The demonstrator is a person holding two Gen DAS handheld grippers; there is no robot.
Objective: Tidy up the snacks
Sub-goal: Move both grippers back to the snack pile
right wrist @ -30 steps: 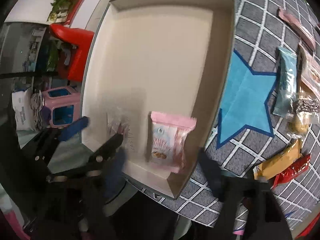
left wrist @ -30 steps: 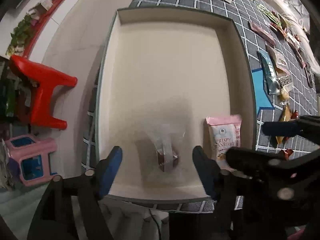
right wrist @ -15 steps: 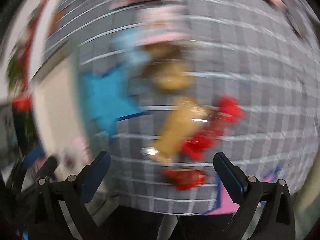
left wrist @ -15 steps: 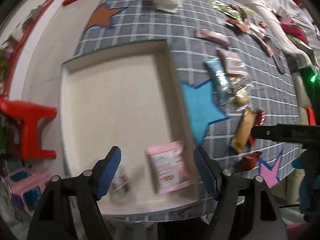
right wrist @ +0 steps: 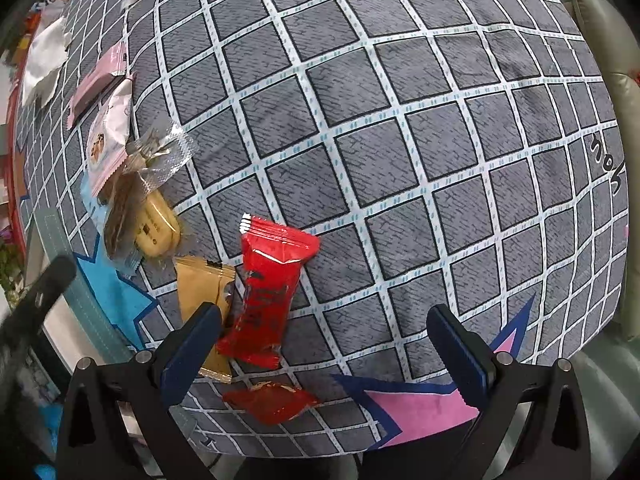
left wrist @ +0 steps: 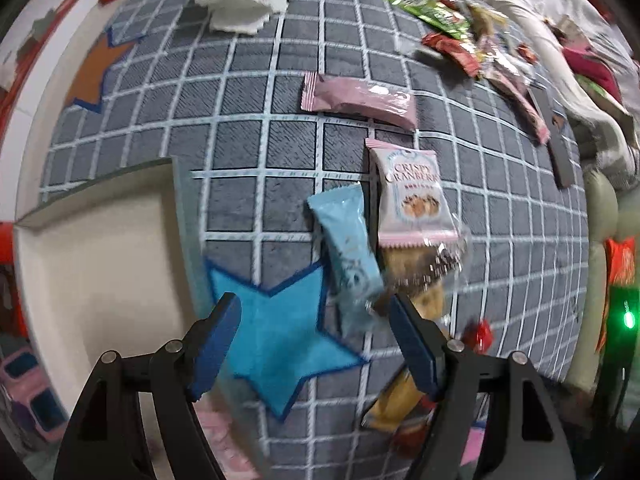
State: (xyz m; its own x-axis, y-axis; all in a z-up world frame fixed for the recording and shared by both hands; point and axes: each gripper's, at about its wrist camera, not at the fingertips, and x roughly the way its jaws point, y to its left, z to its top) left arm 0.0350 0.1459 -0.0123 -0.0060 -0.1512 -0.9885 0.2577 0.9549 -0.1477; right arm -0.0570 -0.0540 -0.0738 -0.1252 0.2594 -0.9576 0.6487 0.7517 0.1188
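Both tongs are spread wide, nothing gripped. Left gripper [left wrist: 314, 344] is held over the blue star patch [left wrist: 276, 336], beside the white tray [left wrist: 100, 264]. Right gripper [right wrist: 320, 344] is hung above the red packet [right wrist: 268, 292], tan packet [right wrist: 206, 288] touching it. Most snacks are seen loose on the grid mat [right wrist: 400, 140]: light-blue packet [left wrist: 348, 256], cranberry pouch [left wrist: 414, 200], pink bar [left wrist: 356, 98], more at the far edge. Tray contents are barely shown. Judged early; bulk of sorting is left.
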